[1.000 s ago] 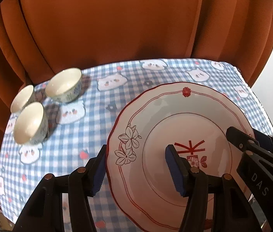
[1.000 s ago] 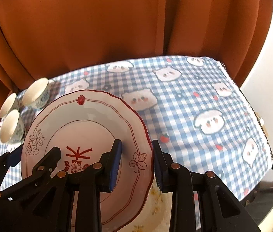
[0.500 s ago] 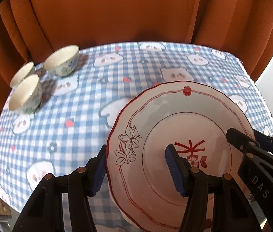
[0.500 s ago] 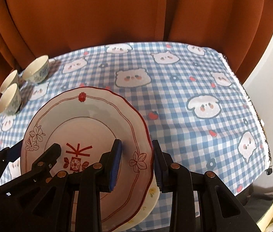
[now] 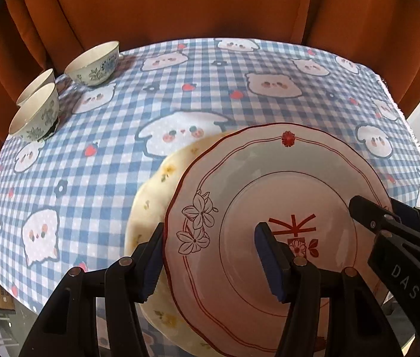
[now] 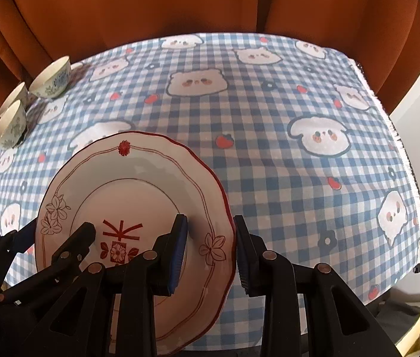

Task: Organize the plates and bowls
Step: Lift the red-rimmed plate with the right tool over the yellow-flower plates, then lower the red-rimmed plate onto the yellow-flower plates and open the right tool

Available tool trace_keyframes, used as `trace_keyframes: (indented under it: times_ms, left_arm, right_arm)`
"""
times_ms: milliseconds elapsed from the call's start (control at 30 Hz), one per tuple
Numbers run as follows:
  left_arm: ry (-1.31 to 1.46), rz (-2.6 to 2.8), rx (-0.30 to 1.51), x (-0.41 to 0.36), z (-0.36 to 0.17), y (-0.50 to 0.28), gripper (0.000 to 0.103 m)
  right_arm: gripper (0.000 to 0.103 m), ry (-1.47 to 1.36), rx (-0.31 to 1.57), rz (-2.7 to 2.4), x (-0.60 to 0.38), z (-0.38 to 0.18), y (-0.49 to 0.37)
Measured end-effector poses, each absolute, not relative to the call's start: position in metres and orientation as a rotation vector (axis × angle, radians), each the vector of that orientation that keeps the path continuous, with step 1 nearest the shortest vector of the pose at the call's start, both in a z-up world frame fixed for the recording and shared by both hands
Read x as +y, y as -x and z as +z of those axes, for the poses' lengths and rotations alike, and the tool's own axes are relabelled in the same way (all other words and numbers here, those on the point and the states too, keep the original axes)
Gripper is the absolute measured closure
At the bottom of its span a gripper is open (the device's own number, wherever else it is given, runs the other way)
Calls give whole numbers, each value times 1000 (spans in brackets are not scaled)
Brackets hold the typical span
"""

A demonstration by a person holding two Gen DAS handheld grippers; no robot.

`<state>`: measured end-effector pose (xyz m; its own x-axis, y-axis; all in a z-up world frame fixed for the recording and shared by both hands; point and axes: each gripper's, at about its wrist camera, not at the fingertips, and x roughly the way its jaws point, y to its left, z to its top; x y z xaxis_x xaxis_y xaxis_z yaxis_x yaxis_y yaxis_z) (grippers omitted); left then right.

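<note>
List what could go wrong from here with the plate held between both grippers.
1. The red-rimmed plate is pinched only at opposite rim edges by the left gripper and right gripper; uneven motion could make it slip.
2. It hangs over the yellow-flowered plate; setting it down hard or off-centre could chip either one.

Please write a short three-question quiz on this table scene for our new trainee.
1. How many bowls stand at the far left of the checked tablecloth?
2. True or false: only the left tongs grip the red-rimmed plate.
3. What lies under that plate: A) a cream floral plate, B) a bowl, C) a tray?

Key: 1. Three. 2. False: the right tongs grip its opposite rim. 3. A.
</note>
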<state>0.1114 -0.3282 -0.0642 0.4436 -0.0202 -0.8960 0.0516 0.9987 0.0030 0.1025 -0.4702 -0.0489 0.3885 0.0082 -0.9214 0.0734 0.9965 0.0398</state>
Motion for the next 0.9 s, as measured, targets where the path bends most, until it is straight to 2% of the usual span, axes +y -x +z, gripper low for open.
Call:
trace_keyframes:
  times_ms: [633, 667, 700, 733, 900]
  left_arm:
    - [-65, 34, 1118, -332, -75, -109, 42]
    - [-66, 38, 1118, -332, -75, -109, 42]
    - [-67, 41, 1118, -333, -75, -110, 42]
    - [-71, 45, 1117, -333, -75, -110, 42]
    - [-90, 66, 1112, -332, -73, -109, 43]
  right_arm:
    - [69, -92, 1153, 31, -477, -54, -103]
    - [70, -91, 1145, 32, -478, -52, -102]
    - [80, -93, 1138, 36, -479, -49, -99]
    - [82, -85, 1144, 39, -479, -48, -99]
    - [83, -90, 1152, 53, -481, -49, -101]
